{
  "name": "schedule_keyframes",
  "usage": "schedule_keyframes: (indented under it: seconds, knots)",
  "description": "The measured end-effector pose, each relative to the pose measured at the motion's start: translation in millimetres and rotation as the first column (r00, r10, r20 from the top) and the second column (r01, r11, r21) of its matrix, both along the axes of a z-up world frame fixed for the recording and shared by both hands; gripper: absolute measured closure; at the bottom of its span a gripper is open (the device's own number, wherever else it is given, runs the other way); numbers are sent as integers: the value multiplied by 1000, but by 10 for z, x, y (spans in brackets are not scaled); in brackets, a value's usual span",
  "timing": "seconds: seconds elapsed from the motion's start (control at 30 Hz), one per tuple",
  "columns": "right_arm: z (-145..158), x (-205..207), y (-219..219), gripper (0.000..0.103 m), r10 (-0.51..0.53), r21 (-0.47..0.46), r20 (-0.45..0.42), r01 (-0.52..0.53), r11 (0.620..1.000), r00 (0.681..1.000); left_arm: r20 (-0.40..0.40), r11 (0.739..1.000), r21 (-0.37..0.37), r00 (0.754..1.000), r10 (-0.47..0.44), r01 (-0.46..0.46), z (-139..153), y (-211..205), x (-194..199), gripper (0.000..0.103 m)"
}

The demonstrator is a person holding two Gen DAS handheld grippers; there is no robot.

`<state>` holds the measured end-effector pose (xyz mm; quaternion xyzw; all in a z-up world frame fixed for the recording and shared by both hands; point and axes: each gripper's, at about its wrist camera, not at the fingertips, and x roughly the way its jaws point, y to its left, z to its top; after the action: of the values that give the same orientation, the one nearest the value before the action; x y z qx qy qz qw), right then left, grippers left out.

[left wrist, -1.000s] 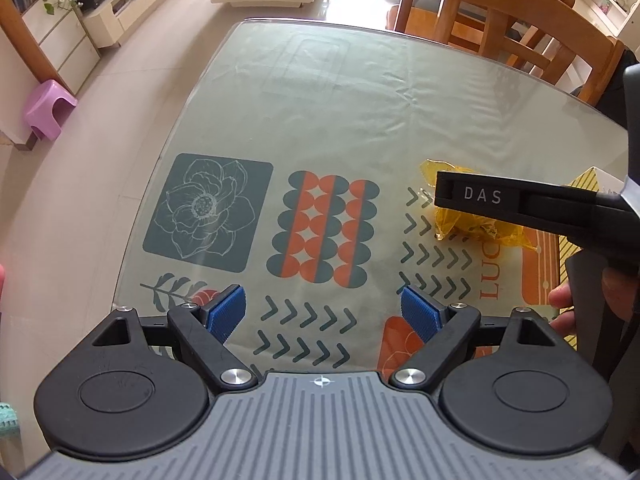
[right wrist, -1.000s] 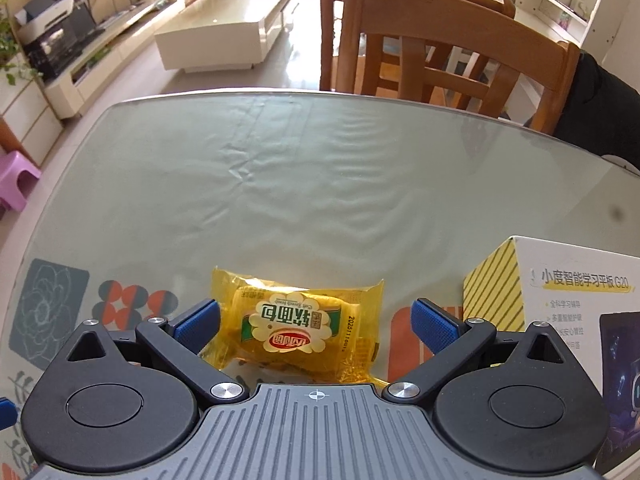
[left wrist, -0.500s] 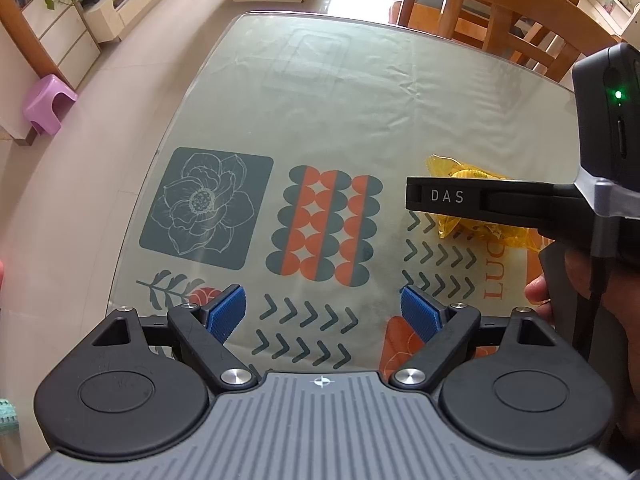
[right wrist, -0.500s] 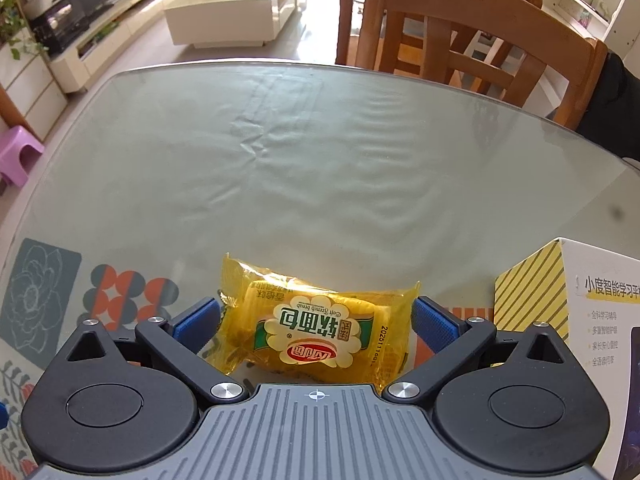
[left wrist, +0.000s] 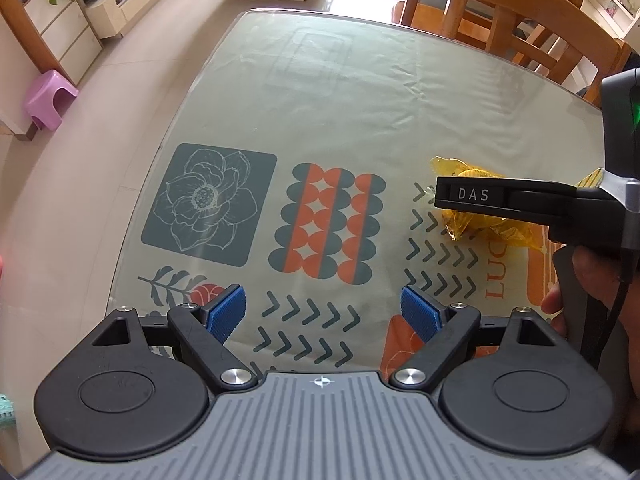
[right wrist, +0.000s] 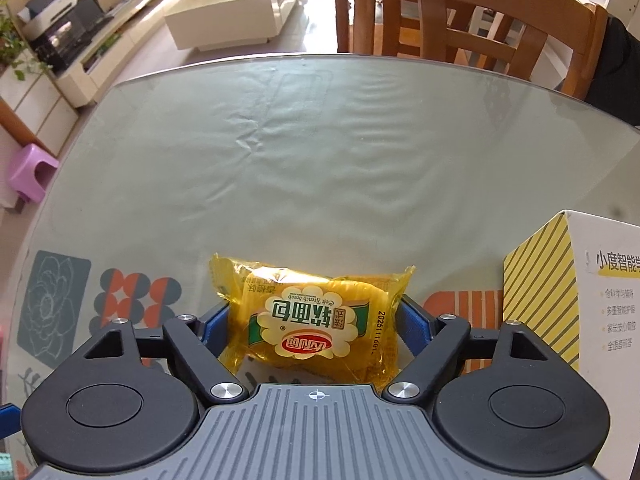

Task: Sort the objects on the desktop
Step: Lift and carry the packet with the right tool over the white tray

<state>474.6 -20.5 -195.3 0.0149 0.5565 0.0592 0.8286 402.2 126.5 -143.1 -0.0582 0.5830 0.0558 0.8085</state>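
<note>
1. A yellow bread packet (right wrist: 316, 320) lies flat on the glass-topped table (right wrist: 320, 152), near its right edge, just left of a white box with yellow stripes (right wrist: 560, 300).
2. The wrapper is glossy, crinkled, see-through amber; its label carries a cream cloud shape, green bands, a red logo and Chinese lettering.
3. The right gripper (right wrist: 316, 326) has its blue pads on both sides of the packet, close against the wrapper; I cannot tell whether they press it.
4. The left gripper (left wrist: 323, 314) hangs spread wide over the patterned mat near the table's near edge, holding nothing.
</note>
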Motion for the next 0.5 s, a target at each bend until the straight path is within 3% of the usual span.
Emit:
schedule_keyframes:
  seconds: [0.23, 0.5]
  knots:
    - [57, -26, -81, 30, -21, 33, 18, 20, 999, 1000, 8, 1000, -2, 1000, -3, 3, 38, -9, -27, 0]
    - [343, -133, -26, 31, 17, 25, 91, -20, 999, 996, 23, 1000, -3, 1000, 4, -4, 134, 8, -85, 0]
